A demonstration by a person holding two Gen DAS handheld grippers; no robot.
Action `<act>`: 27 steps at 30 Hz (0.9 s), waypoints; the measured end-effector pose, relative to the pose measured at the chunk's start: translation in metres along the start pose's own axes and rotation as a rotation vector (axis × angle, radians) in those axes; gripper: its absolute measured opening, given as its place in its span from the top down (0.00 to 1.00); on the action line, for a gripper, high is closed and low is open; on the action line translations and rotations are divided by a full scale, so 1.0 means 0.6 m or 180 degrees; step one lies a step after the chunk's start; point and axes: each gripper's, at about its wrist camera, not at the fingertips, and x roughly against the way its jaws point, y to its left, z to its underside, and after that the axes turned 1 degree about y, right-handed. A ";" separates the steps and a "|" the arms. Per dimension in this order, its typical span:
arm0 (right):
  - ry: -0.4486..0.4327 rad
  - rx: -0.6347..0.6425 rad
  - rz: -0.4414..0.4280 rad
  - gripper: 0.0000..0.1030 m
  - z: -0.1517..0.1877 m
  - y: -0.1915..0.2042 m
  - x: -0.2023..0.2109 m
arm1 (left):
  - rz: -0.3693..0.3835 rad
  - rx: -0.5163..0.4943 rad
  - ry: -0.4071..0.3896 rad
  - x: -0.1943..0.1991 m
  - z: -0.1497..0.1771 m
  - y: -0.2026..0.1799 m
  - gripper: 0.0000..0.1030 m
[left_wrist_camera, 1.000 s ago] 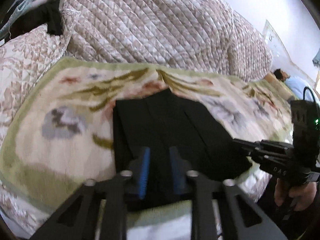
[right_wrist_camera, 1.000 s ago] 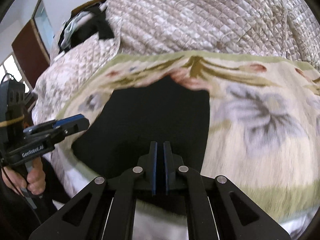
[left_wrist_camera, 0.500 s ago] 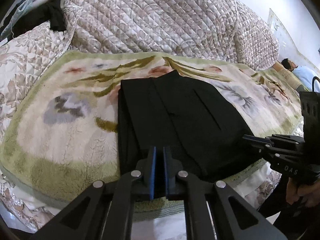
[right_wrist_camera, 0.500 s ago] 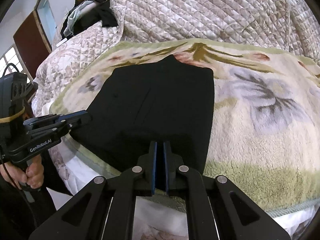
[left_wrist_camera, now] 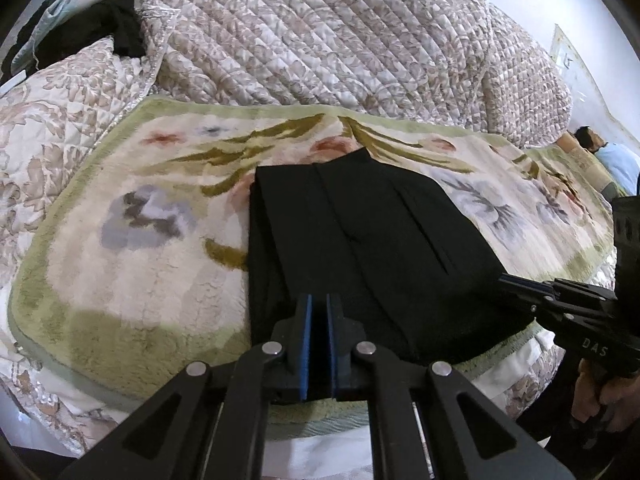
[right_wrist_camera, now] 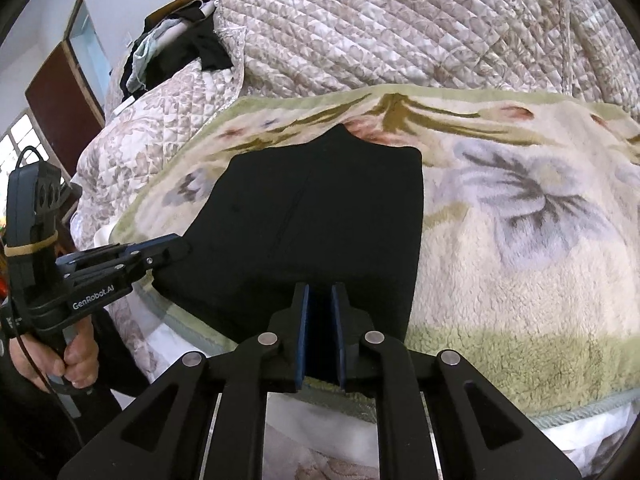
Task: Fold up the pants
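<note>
Black pants (left_wrist_camera: 360,240) lie folded into a flat rectangle on a floral fleece blanket (left_wrist_camera: 132,248); they also show in the right wrist view (right_wrist_camera: 320,216). My left gripper (left_wrist_camera: 318,304) hovers at the pants' near edge, jaws a narrow gap apart with nothing between them. My right gripper (right_wrist_camera: 320,292) hovers at the near edge too, jaws slightly apart and empty. Each gripper shows in the other's view, the right one (left_wrist_camera: 516,282) at the pants' right corner and the left one (right_wrist_camera: 176,246) at their left corner.
A quilted floral bedspread (left_wrist_camera: 320,40) is heaped behind the blanket. Dark and pale clothes (right_wrist_camera: 180,52) are piled at the back left. A person (left_wrist_camera: 608,156) lies at the far right. A brown door (right_wrist_camera: 60,108) stands at left. The bed's edge is just below the grippers.
Both grippers have drawn back from the pants toward the bed edge. Their jaws, pressed together half a second ago, now stand slightly apart. The pants lie still and flat.
</note>
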 end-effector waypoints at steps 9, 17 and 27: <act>-0.0019 -0.0022 0.0049 0.90 -0.007 -0.007 0.002 | -0.0035 0.0018 0.0020 -0.002 -0.010 0.008 0.91; -0.0066 -0.0030 0.0025 0.90 -0.040 -0.005 -0.006 | -0.0026 -0.0007 0.0009 -0.013 -0.038 0.006 0.88; 0.0064 -0.0172 0.0023 0.89 -0.047 -0.028 -0.023 | -0.0020 0.0008 0.0117 -0.035 -0.049 0.015 0.69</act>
